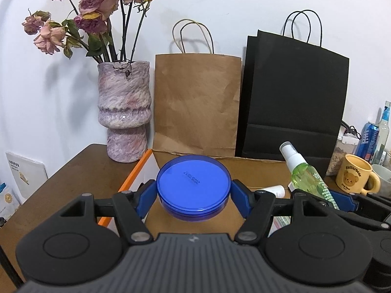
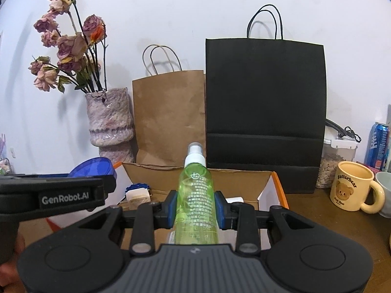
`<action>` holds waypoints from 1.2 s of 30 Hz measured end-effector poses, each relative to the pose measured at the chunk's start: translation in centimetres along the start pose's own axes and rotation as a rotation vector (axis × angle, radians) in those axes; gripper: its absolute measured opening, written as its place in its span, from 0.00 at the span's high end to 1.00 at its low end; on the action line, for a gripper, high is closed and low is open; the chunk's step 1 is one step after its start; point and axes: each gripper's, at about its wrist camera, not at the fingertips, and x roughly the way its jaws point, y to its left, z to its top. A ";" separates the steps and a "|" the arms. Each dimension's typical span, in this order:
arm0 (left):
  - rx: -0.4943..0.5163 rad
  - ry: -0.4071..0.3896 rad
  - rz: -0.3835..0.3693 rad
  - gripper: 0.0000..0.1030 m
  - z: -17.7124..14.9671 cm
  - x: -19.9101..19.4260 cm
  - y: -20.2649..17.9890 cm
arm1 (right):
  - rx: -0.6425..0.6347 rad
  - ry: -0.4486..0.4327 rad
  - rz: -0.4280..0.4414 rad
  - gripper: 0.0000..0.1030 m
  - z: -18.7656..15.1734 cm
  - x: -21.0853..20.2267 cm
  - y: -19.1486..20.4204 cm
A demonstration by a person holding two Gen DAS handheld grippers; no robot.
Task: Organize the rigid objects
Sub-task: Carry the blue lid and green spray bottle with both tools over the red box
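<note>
Blue round tin [image 1: 193,186] clamped across its rim by left fingers [image 1: 238,195], green spray bottle [image 2: 195,202] pinched mid-body by right fingers [image 2: 218,207], both over open cardboard box [image 2: 234,183], likely for drop-in

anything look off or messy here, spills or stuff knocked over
No spills or toppled items. The oddest thing is the roses in the pink vase: dried out, heads drooping. The cardboard box has a ragged, torn back flap. The blue round tin and green spray bottle are each held in a hand-held gripper, not misplaced.
</note>
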 end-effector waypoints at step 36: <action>0.047 0.048 0.095 0.00 0.8 6.3 0.9 | 0.018 0.035 -0.057 0.03 0.8 4.7 -2.6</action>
